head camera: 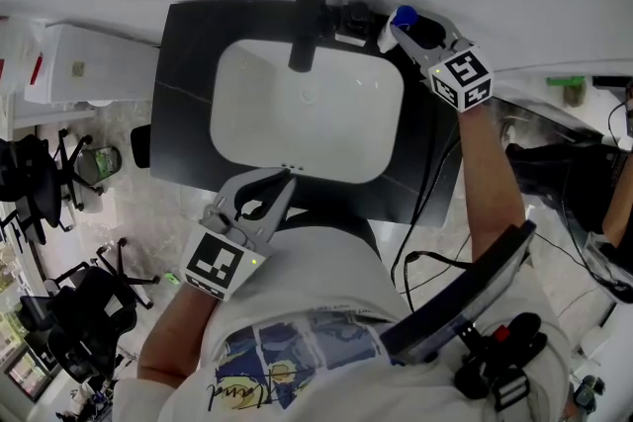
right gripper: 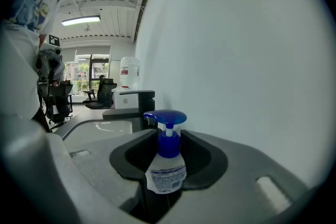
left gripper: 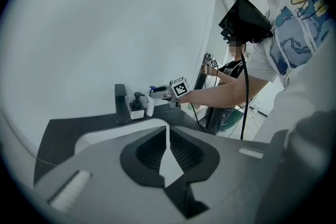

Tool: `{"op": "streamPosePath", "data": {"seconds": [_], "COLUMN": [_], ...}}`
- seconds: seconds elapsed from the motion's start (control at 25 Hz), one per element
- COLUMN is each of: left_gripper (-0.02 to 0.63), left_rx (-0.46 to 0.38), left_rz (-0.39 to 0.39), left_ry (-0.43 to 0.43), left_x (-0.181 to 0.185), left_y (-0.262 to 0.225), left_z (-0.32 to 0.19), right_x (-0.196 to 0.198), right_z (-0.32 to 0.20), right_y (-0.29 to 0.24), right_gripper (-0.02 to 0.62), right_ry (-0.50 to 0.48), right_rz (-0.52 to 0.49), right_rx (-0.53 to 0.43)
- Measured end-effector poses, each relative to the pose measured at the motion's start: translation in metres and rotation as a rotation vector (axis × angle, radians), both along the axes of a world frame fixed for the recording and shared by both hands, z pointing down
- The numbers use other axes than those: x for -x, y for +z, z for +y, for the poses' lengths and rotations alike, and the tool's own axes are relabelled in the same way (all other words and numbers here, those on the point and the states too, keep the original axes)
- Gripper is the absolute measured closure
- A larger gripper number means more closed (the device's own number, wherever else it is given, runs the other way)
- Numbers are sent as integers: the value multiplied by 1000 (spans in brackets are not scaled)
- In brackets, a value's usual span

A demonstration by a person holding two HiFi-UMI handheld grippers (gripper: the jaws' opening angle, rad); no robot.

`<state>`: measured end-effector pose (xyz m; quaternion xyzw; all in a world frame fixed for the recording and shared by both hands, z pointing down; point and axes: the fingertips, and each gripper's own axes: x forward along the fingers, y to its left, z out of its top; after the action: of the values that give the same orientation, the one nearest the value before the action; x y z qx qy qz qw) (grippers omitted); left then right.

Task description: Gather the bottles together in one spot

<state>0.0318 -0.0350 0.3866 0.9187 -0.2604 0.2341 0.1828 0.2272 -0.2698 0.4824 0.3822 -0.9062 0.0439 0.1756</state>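
The right claw pinches a white pump bottle with a blue pump head. Its jaws close on the body below the collar, so the bottle stands upright and the pump head clears the jaws; we judge this grip suited to carrying it without tipping. In the head view the bottle sits at the claw's tips, above the back of the black counter; whether it rests there or is lifted we cannot tell. Just beyond those tips, between the claw and the black faucet, stands a dark pump bottle, which we take to be the gathering spot. The left claw has its jaws pressed almost together with nothing between them. It hangs at the near rim of the white sink basin, well apart from both bottles, apparently parked out of the way. The basin ahead of it holds no bottle. Both bottles are opaque, so their contents cannot be seen.
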Motion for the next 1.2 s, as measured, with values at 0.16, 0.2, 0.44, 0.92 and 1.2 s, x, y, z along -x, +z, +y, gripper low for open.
{"op": "streamPosePath", "data": {"seconds": [0.16,0.2,0.44,0.92,1.2], "left_gripper": [583,583,583,583,583], "left_rx": [4,5,3,-9,-21], "left_rz": [1,1,3,2,-1], "left_ry": [-12,-9,-4,-9,-15], "left_x": [2,2,0,0,-1], "left_y": [4,3,3,1,1], "left_z": [2,2,0,8,15], "right_x": [-1,-2,-5,-8,-21], "right_z": [0,0,-2,11,40], "right_y": [4,3,4,1,15], "right_gripper": [452,448,408,344,344], "right_ry": [9,13,32,48,108], "right_rz": [7,6,-10,-31,-37], "right_rx": [9,9,18,27,66]}}
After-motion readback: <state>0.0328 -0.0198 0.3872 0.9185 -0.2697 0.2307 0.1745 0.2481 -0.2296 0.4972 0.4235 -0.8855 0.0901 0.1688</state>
